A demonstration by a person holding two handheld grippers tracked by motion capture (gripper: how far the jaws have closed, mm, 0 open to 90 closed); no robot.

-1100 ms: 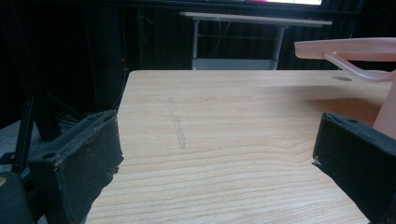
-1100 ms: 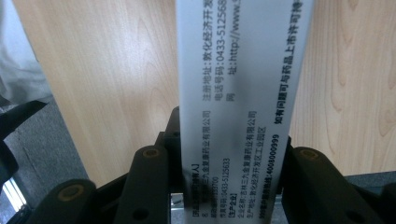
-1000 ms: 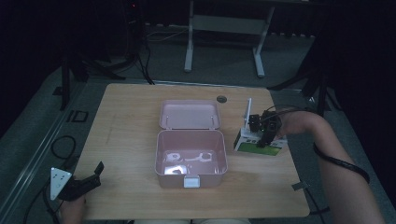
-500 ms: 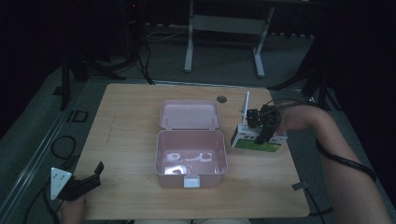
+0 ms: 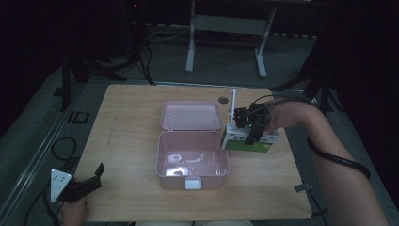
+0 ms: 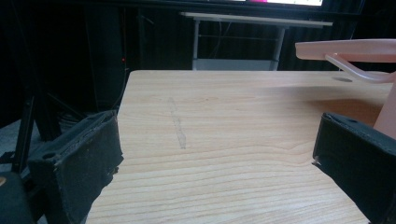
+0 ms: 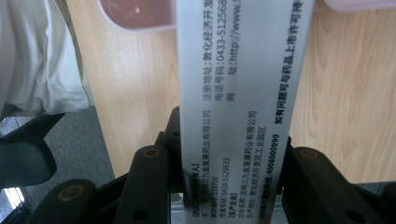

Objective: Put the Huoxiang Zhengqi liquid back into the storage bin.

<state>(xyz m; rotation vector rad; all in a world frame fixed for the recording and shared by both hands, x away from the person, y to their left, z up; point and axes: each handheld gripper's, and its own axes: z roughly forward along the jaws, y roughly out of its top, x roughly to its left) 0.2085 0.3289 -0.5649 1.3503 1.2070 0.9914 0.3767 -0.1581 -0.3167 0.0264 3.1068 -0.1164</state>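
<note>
An open pink box (image 5: 193, 160) sits at the middle of the wooden desk (image 5: 127, 122), its lid (image 5: 190, 116) laid back flat behind it and some pale items lying inside that are too dim to make out. Just to the right of the box stands a small white and green carton (image 5: 248, 141), with a white flap standing up at its back corner. The right gripper (image 5: 253, 127) is on this carton; in the right gripper view its jaws are closed against the two sides of the white printed panel (image 7: 240, 107), clamping it between them. The left gripper (image 5: 77, 187) rests well away from the box, at the near left corner of the desk. Its jaws stand wide apart with nothing between them, and bare desk shows in the gap.
</note>
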